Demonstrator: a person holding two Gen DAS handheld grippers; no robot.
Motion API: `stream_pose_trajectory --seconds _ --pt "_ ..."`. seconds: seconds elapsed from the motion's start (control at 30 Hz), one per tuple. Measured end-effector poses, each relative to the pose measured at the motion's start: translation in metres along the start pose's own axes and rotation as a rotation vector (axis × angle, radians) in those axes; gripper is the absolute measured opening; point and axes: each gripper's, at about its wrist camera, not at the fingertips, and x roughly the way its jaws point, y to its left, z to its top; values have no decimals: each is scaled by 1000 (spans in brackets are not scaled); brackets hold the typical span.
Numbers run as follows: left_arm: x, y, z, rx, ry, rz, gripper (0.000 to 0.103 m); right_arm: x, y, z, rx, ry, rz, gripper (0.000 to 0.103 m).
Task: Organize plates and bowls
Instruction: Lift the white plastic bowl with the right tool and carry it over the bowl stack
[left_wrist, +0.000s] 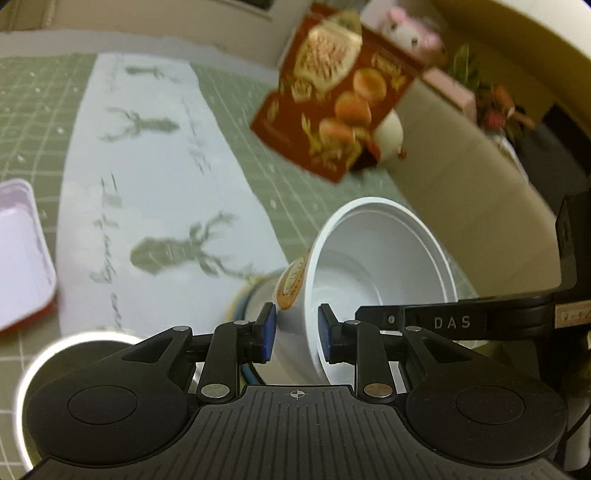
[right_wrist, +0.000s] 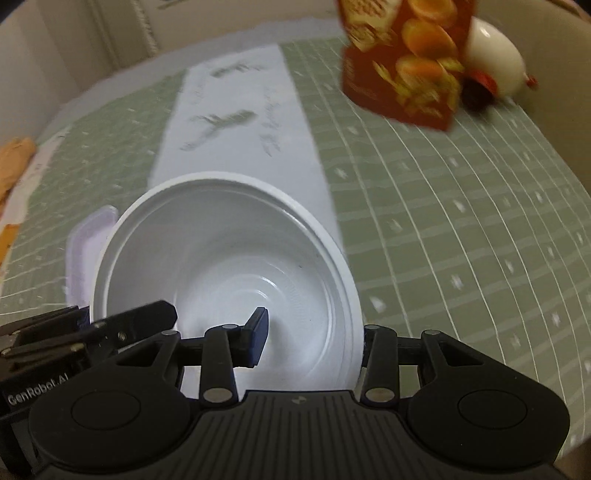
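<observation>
The green grid-printed table (right_wrist: 461, 229) is lying beneath both claws. The right claw (right_wrist: 312, 341) is clamping the white bowl (right_wrist: 229, 266) wall; the left claw (left_wrist: 297, 328) is straddling its rim, pads narrowly apart. Next: nest it on the stack below.

The left gripper (left_wrist: 297, 332) is black plastic with a ribbed base. Its fingers (left_wrist: 266, 334) carry blue pads. Silver rivets pin the linkages.

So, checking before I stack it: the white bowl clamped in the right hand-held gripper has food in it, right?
Not quite. The white bowl clamped in the right hand-held gripper is empty, with a bare white inside. The right wrist view looks straight into it.
</observation>
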Motion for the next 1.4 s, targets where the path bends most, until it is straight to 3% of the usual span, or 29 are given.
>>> stream_pose_trajectory --seconds 0.1,0.27,0.53,0.97,1.4 --pt "8 -4 -7 15 33 19 26 10 -9 -9 22 36 -5 39" --pt "2 -5 -13 40 21 53 26 19 -8 -16 16 57 -11 39" --pt "2 -2 -12 39 27 55 25 28 4 -10 -27 34 -72 40" --pt "2 0 -11 27 25 57 25 33 0 -8 -2 32 -73 40" --pt "-2 2 -7 27 -25 38 25 25 2 -6 -11 -28 -75 40"
